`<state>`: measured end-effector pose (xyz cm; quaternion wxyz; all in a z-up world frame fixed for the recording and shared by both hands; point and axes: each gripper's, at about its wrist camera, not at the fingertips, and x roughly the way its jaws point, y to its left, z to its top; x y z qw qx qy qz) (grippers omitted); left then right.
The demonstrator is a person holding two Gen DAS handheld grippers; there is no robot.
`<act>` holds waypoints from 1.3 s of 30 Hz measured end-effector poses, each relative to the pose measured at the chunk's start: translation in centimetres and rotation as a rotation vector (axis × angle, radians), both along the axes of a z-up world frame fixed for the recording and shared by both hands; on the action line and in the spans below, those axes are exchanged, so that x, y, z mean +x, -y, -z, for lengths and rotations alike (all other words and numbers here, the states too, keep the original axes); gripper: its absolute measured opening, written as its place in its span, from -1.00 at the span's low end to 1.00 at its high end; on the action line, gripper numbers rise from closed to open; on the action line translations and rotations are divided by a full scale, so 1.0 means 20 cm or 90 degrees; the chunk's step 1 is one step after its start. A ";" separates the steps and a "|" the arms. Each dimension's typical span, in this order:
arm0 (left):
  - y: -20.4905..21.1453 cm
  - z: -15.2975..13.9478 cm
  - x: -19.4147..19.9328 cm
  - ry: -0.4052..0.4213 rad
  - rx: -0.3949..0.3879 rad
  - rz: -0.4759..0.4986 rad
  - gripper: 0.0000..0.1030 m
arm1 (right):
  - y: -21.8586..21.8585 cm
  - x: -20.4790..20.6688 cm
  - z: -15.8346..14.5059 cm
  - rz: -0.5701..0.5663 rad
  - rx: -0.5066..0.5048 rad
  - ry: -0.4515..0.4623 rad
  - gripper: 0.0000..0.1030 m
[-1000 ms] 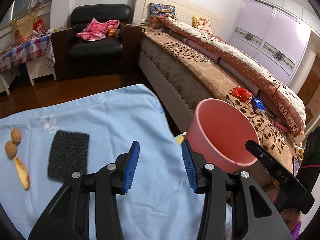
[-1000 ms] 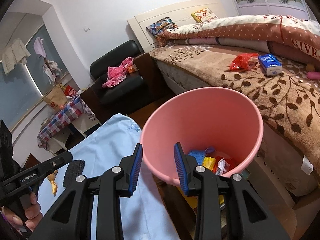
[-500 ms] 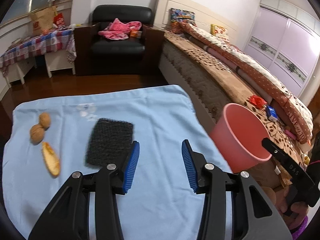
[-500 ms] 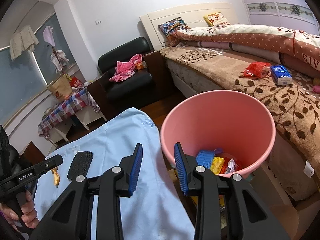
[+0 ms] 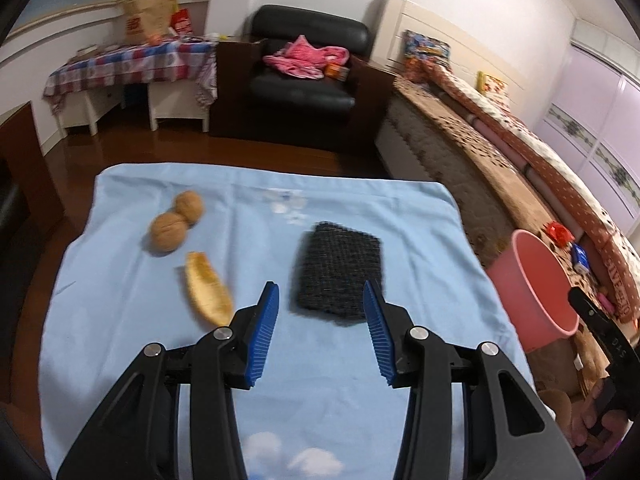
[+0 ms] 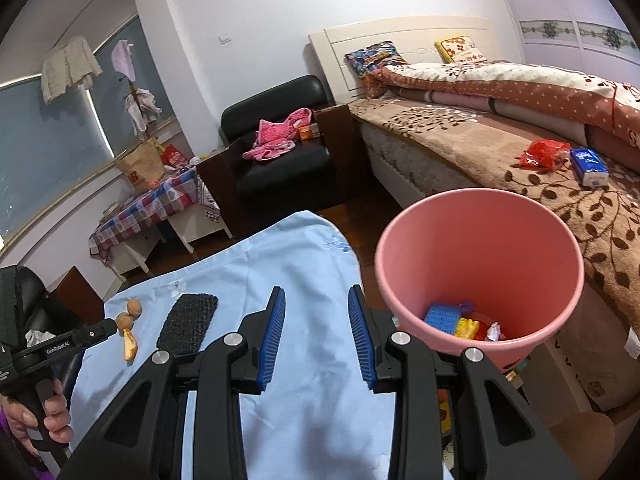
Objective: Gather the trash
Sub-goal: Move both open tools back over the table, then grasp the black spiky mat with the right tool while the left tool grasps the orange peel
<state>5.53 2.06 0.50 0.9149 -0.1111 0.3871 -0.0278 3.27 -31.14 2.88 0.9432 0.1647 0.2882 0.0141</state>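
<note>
A black scouring pad (image 5: pixel 338 274) lies on the light blue cloth (image 5: pixel 160 320), just beyond my open, empty left gripper (image 5: pixel 320 320). Left of it lie an orange peel (image 5: pixel 208 290) and two walnuts (image 5: pixel 176 222). The pink bin (image 6: pixel 480 264) stands off the cloth's right edge and holds several bits of trash (image 6: pixel 460 322). My right gripper (image 6: pixel 316 332) is open and empty above the cloth, left of the bin. The pad (image 6: pixel 188 322), peel (image 6: pixel 129 346) and walnuts (image 6: pixel 130 314) also show in the right wrist view.
A bed (image 6: pixel 520 152) runs along the right, with a red wrapper (image 6: pixel 544 154) and a blue tissue pack (image 6: pixel 590 166) on it. A black armchair (image 5: pixel 304 76) with pink clothes stands at the back. A checked table (image 5: pixel 132 60) is at the back left.
My left gripper has swung left from the bin to over the cloth, facing the pad, peel and walnuts. My right gripper has pulled back left from the bin's rim.
</note>
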 end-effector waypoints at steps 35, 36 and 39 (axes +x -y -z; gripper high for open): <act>-0.23 0.32 0.16 -0.076 0.040 -0.164 -0.14 | -0.62 0.21 0.18 -0.233 -0.040 -0.080 -0.10; -0.22 0.32 0.16 -0.074 0.045 -0.164 -0.14 | -0.65 0.23 0.18 -0.243 -0.039 -0.084 -0.10; -0.22 0.34 0.16 -0.075 0.062 -0.170 -0.30 | -0.72 0.29 0.20 -0.261 -0.036 -0.095 -0.08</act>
